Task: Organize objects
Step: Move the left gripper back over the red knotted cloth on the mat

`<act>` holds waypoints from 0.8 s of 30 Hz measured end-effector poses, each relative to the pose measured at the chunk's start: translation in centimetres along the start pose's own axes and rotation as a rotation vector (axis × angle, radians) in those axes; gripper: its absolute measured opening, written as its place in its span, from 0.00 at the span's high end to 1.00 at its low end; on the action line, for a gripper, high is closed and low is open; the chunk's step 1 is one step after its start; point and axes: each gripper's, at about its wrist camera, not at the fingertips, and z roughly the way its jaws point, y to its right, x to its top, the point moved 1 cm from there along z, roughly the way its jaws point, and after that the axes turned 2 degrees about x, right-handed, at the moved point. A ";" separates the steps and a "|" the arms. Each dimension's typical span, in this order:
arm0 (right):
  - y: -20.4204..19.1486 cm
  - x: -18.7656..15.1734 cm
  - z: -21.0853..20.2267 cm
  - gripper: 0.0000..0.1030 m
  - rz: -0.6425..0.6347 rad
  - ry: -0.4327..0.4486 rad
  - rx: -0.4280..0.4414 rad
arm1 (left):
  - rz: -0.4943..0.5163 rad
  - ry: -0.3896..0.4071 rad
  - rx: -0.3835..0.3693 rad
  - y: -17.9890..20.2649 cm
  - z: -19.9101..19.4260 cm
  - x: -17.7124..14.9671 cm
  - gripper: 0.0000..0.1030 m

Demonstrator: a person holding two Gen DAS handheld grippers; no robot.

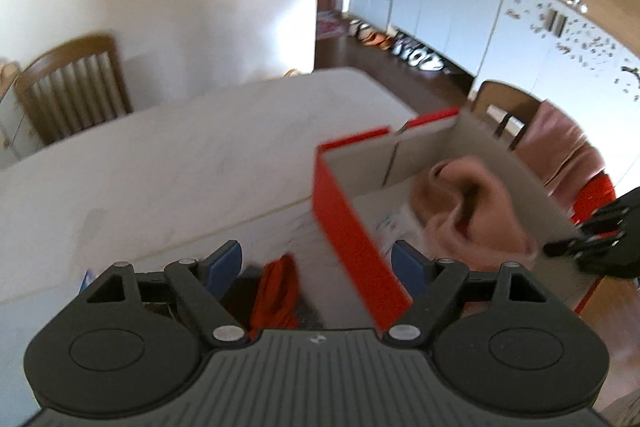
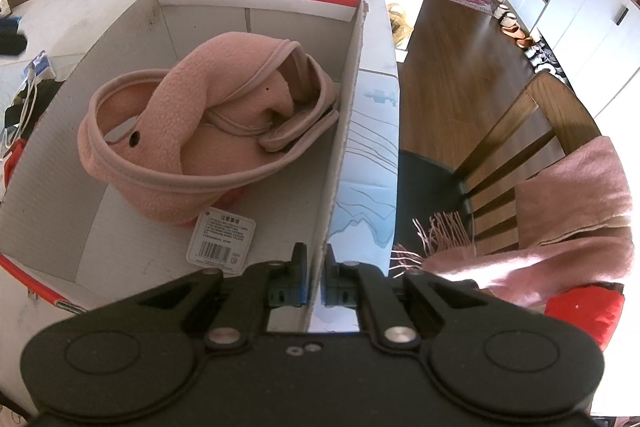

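A red cardboard box point(image 2: 344, 107) with a grey inside stands on the white table point(image 2: 376, 27). A pink fleece item point(image 2: 192, 131) with a barcode tag point(image 2: 220, 239) lies inside it. My right gripper point(image 2: 316, 267) is shut on the box's right wall near its front corner. In the left wrist view the box point(image 1: 348, 231) is tilted and blurred, with the pink item point(image 1: 472, 211) inside. My left gripper point(image 1: 316, 263) is open and empty, its jaws either side of the box's red near wall. A red cloth point(image 1: 278, 291) lies on the table below it.
Wooden chairs stand at the table's far side point(image 1: 76, 83) and right side point(image 2: 532, 143); a pink scarf point(image 2: 572, 203) hangs on the right one. White cabinets point(image 1: 448, 7) line the far wall. Cables and dark items point(image 2: 20, 99) lie left of the box.
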 end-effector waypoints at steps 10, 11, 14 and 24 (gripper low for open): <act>-0.1 0.0 0.1 0.94 -0.007 -0.006 -0.004 | -0.038 -0.087 0.026 -0.8 2.7 -5.2 0.10; -0.1 0.0 0.1 0.93 -0.007 -0.005 -0.004 | -0.045 -0.091 0.024 -0.8 2.9 -5.6 0.08; -0.1 0.0 0.1 0.93 -0.007 -0.006 -0.004 | -0.073 -0.097 0.002 -0.9 3.3 -6.5 0.05; -0.1 0.0 0.2 0.93 -0.008 -0.008 -0.005 | -0.111 -0.140 0.030 -1.6 5.8 -8.4 0.03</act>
